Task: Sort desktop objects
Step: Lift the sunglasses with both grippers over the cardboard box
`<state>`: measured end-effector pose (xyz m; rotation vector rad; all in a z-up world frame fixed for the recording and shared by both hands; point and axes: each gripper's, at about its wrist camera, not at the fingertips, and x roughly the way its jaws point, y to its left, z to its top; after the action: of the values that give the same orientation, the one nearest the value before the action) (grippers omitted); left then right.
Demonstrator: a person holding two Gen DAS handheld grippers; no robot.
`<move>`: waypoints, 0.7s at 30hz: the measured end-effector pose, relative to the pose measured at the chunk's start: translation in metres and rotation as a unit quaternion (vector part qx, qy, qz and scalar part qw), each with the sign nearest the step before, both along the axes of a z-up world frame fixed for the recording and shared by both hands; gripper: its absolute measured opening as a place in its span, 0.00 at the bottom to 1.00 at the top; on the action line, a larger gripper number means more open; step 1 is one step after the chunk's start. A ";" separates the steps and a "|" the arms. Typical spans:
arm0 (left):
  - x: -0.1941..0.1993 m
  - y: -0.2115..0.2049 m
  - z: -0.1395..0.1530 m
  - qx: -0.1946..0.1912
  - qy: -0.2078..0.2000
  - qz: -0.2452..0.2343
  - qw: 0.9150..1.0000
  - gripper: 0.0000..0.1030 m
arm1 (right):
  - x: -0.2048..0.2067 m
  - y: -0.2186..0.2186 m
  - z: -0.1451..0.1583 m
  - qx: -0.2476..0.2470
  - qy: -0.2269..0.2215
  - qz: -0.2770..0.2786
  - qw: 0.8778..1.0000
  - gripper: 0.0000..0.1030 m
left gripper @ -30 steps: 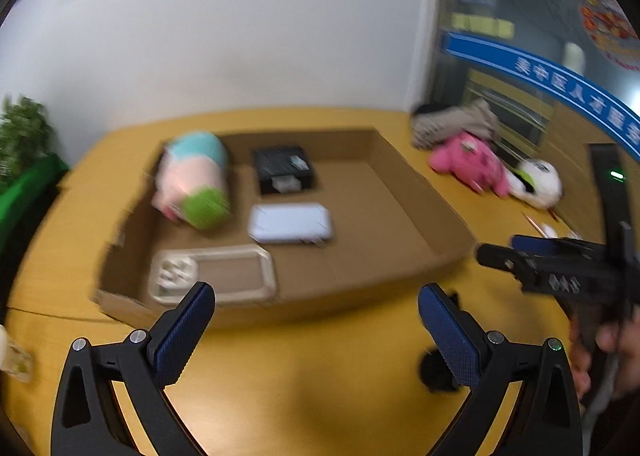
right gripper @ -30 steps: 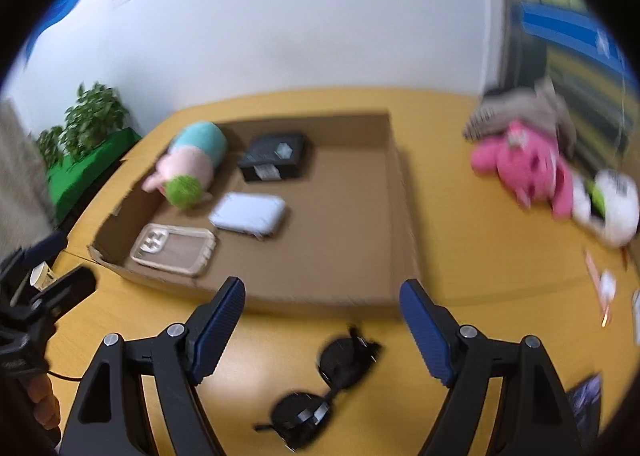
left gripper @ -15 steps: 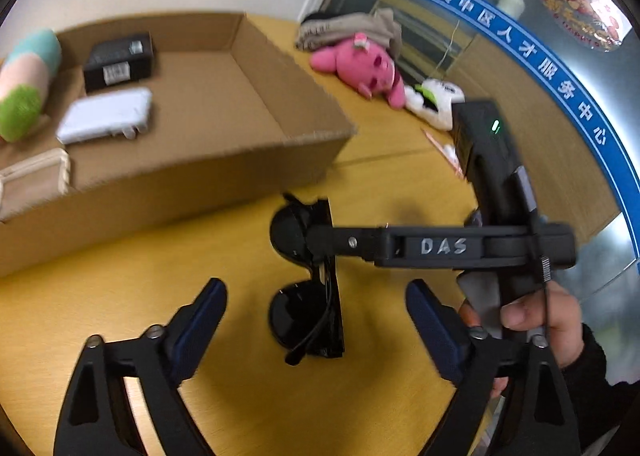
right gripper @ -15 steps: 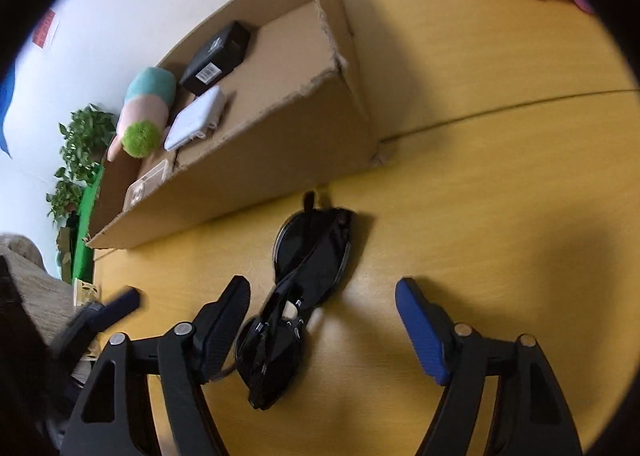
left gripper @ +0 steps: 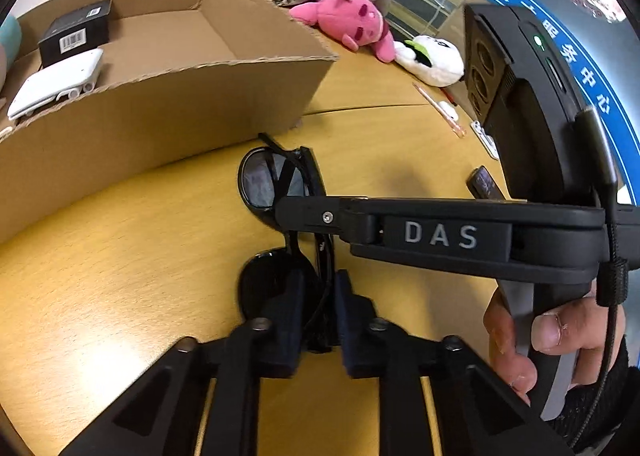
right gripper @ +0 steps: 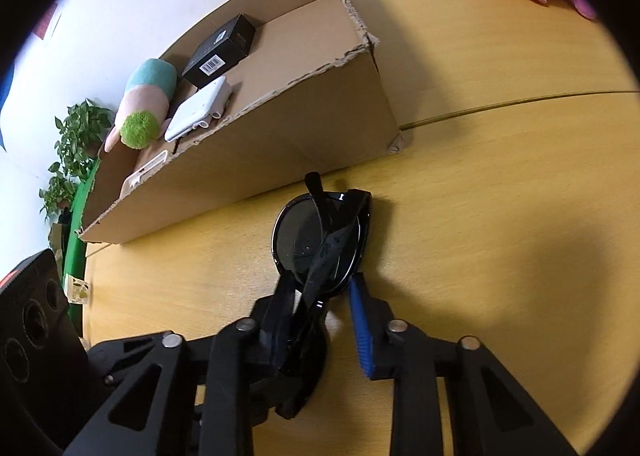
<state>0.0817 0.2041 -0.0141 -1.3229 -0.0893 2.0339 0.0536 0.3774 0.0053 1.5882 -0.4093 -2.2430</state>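
Now both of your grippers sit low over the yellow wooden table (left gripper: 100, 256), their jaws having just been closing on the folded black sunglasses (left gripper: 276, 184) that lie just in front of the cardboard box (left gripper: 160, 116). Your left gripper (left gripper: 318, 308) has its pads pinched together on the frame beside the nearer lens, with the thin black bar of the glasses caught between them. Your right gripper (right gripper: 320, 308) comes in from the other side; in its own view the blue pad stands just right of the frame and the dark pad presses against the folded temple arms, so it too is clenched on the sunglasses (right gripper: 320, 240). From the left wrist view the right tool's long black body, marked DAS, crosses above the glasses, and your right hand (left gripper: 556, 336) wraps its handle at the lower right.

The sunglasses rest on the table, one lens toward the box and the other under the fingers. Inside the box (right gripper: 312, 96) lie a black carton (right gripper: 220, 50) with a barcode label, a white flat device (right gripper: 200, 108), a pastel plush toy (right gripper: 146, 104) with a green end, and a pale tray (right gripper: 144, 172) near the front corner. Beyond the box, a pink plush (left gripper: 352, 22) and a white plush (left gripper: 432, 60) lie on the table, well apart from the glasses. A green plant (right gripper: 76, 144) stands at the table's far left edge.
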 end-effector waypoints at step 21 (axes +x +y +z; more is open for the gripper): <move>0.013 -0.035 0.065 0.069 0.050 0.022 0.996 0.05 | 0.016 -0.022 0.085 -0.023 0.091 0.031 0.995 0.09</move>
<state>0.0947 0.1694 0.0505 -1.1415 -0.2108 2.0873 0.0700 0.3558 0.0906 1.3417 -0.3524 -2.2890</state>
